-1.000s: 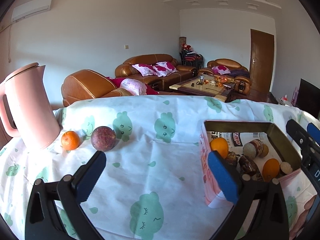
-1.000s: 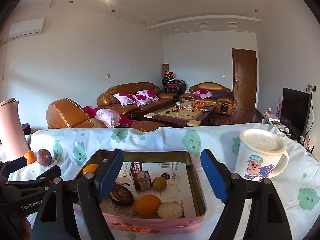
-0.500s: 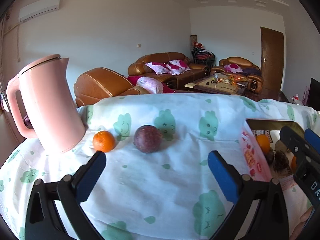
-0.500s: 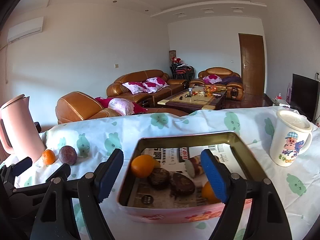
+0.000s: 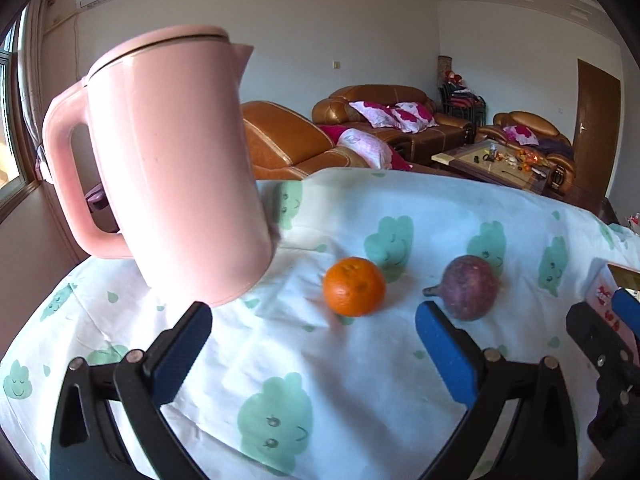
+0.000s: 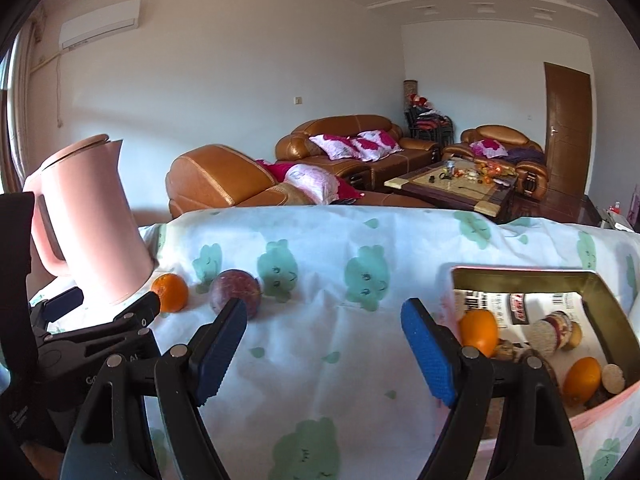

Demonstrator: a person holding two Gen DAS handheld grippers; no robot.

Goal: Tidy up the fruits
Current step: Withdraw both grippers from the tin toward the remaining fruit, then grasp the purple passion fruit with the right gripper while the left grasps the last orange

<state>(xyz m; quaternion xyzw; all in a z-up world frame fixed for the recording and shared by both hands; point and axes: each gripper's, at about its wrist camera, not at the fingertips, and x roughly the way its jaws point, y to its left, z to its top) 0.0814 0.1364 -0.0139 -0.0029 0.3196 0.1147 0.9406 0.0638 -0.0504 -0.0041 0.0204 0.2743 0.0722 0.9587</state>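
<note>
**Two loose fruits next to a tall jug — knock-over and roll-off risk**

Two fruits are sitting outside the tin: an orange (image 5: 354, 286) and a purple passion fruit (image 5: 470, 288), side by side at centre of the left wrist view, apart from each other on the white tablecloth (image 5: 360, 380).

Left gripper (image 5: 312, 354) is hovering with jaws spread wide, nothing between them; the orange is sitting just past the gap, the passion fruit just beyond the right-hand pad. Right gripper (image 6: 324, 350) is also spread wide and empty; the passion fruit is peeking just above its left pad, lower left of centre in that view.

The tin (image 6: 600, 292) is sitting lower right in the right wrist view, already holding oranges and other pieces.

Risks as I'm reading them:
- Pink kettle (image 5: 176, 168) is standing tall, just left of the orange. A wide-open left jaw sweeping in could be clipping its base and tipping it.
- Both fruits are round on loose, wrinkled cloth — a pad nudging one off-centre is sending it rolling, possibly into its neighbour.
- Both grippers are crowding the same two fruits; the right gripper's body is showing at the lower right edge of the left view, so a collision looks possible.
</note>
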